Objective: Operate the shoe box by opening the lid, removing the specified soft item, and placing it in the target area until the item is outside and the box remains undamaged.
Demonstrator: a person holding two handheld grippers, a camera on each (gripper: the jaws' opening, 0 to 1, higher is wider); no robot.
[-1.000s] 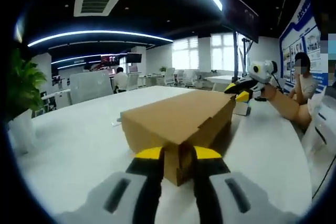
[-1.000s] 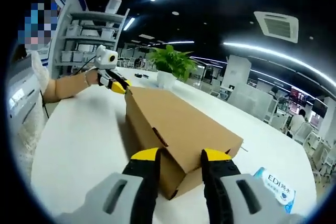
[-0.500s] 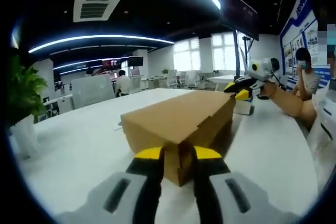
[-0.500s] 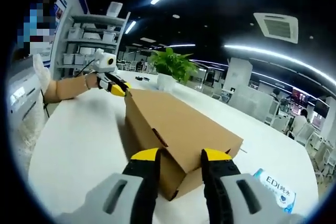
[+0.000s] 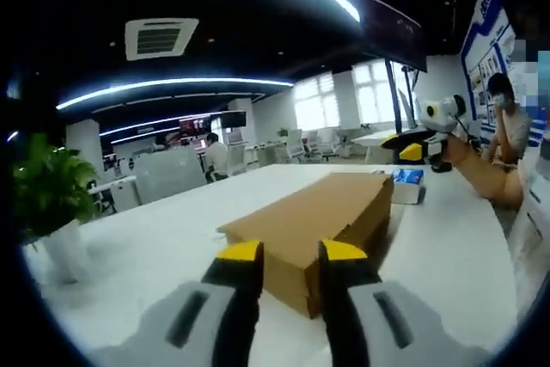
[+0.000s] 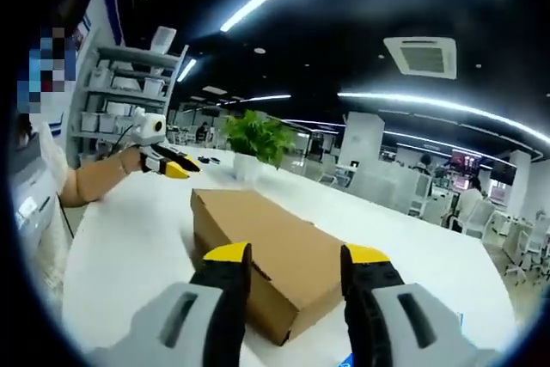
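Task barely begun — the plain brown cardboard shoe box lies lid-closed mid white surface, left tool and right tool hovering at opposite ends, both wide, gripping nothing.

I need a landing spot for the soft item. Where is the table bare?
Bare white table lies between the shoe box and the person's side. Another patch lies between the box and the potted plant. The blue-printed pack crowds the box's far end.
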